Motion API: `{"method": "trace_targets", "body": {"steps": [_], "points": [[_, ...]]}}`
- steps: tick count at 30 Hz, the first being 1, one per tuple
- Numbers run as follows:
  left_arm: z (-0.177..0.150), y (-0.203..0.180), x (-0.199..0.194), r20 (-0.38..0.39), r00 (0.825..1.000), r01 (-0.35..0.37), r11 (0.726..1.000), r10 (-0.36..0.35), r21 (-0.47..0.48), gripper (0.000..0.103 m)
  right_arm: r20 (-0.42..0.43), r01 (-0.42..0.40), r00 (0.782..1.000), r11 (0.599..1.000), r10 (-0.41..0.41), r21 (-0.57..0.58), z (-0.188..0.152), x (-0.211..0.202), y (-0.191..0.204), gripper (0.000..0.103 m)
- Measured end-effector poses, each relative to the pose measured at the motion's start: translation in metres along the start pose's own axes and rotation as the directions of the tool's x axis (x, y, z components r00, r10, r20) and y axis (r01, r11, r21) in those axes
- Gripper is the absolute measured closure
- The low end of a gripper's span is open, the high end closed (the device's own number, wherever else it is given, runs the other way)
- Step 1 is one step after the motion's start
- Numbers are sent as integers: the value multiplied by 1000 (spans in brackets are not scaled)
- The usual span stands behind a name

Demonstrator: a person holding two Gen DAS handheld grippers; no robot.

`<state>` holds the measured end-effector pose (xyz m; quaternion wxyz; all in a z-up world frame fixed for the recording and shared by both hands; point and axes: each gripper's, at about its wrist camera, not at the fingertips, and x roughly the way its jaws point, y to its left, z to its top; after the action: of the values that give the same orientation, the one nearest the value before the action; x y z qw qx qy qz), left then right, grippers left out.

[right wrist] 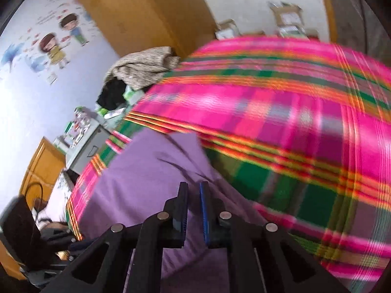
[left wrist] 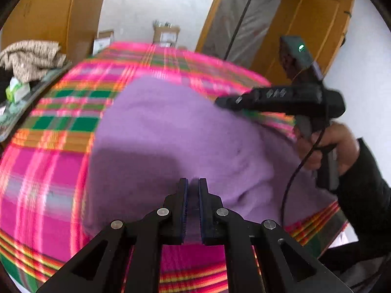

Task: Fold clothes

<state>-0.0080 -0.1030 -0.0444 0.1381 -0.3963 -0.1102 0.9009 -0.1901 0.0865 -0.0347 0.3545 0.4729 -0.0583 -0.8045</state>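
Purple garment (left wrist: pixel 171 131) lies spread on the plaid bed cover (left wrist: pixel 44 171), flat enough for creasing, with the left claw (left wrist: pixel 193 188) at its near edge and the right claw (right wrist: pixel 193 193) at its far side, each parted only slightly and gripping no cloth.
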Motion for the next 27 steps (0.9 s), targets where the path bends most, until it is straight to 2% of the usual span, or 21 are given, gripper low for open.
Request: {"method": "trace_targets", "body": {"steps": [4,9,13,18,20,27], "points": [[-10,3,-11,21,1000,6,1000,-6,-18,95,28,-2,1000,1000,2,-2,-7,-12,2,96],[-4,-6,-24,54,997,-54,999,54,1,95,70,-35,997,997,40,-68,-21,-34,29,93],[4,-10,-25,83,991,-108,994,108,-3,95,54,-61,996,990,69,-127,-50,-40,51,93],[7,-11,-16,72,984,-162,987,163,-12,95,23,-40,999,981,45,-192,-86,-36,63,93],[5,-9,-4,31,984,-177,984,177,-19,95,24,-32,999,977,38,-212,-98,-35,67,95],[-1,-14,-6,46,987,-155,988,155,-18,95,51,-31,998,981,41,-190,-95,-45,61,95]]}}
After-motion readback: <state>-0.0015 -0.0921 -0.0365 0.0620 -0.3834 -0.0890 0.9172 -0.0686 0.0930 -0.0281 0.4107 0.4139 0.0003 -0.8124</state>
